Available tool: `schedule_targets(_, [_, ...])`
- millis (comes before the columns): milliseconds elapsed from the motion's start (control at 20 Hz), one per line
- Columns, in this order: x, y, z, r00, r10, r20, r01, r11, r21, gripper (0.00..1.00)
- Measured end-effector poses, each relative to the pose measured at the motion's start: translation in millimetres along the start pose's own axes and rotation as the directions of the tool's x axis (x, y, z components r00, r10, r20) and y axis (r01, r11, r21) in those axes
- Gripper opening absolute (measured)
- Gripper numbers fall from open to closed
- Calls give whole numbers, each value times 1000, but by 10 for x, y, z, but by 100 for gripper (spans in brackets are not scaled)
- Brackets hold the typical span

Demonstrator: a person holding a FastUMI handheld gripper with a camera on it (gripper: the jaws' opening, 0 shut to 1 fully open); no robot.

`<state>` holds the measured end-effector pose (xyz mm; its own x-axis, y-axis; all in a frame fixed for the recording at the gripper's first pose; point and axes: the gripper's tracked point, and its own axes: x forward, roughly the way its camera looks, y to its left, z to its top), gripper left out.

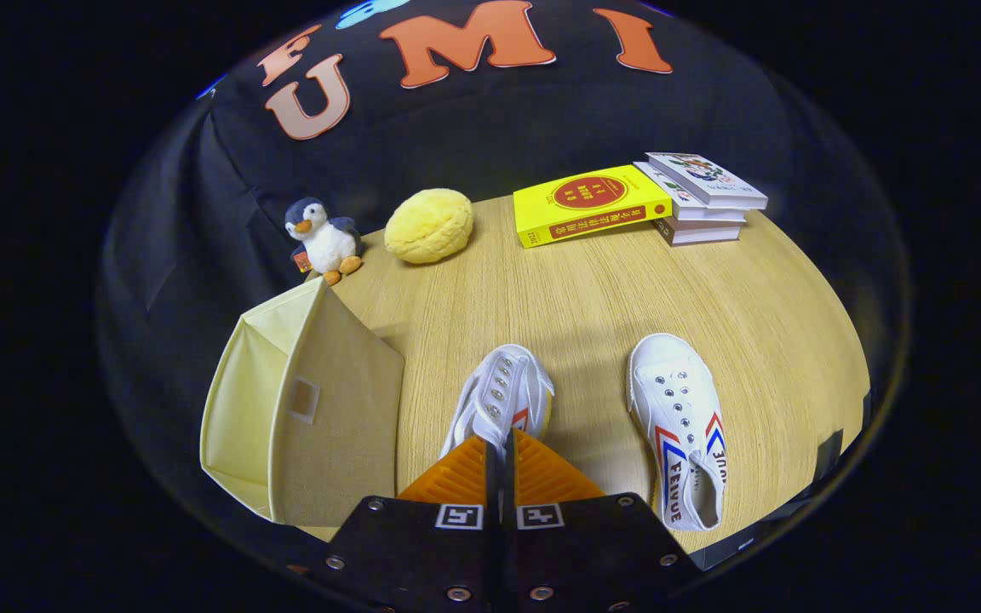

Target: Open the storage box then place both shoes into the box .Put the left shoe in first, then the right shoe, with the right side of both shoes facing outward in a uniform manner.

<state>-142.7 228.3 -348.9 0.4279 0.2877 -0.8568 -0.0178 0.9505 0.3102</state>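
Gripper (499,447) pinches left shoe (503,393) collar thinly; thin fabric may slip free before reaching storage box (312,409) at tabletop's left edge

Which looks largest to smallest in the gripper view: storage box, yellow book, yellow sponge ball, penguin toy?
1. storage box, though it lies nearest the camera, which swells it
2. yellow book
3. yellow sponge ball
4. penguin toy

The claw is pinched on a shoe edge, fingers nearly together.
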Motion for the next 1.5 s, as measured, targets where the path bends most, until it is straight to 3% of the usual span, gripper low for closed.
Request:
schedule_targets(350, [-440, 506, 675, 986, 108, 125, -107, 994, -12, 0])
schedule_targets(750, [-868, 1604, 1172, 948, 255, 189, -234, 964, -130, 0])
schedule_targets(1100, [-584, 2451, 806, 946, 317, 66, -299, 933, -199, 0])
schedule_targets(1500, [29, 2793, 68, 965, 235, -116, -256, 943, -214, 0])
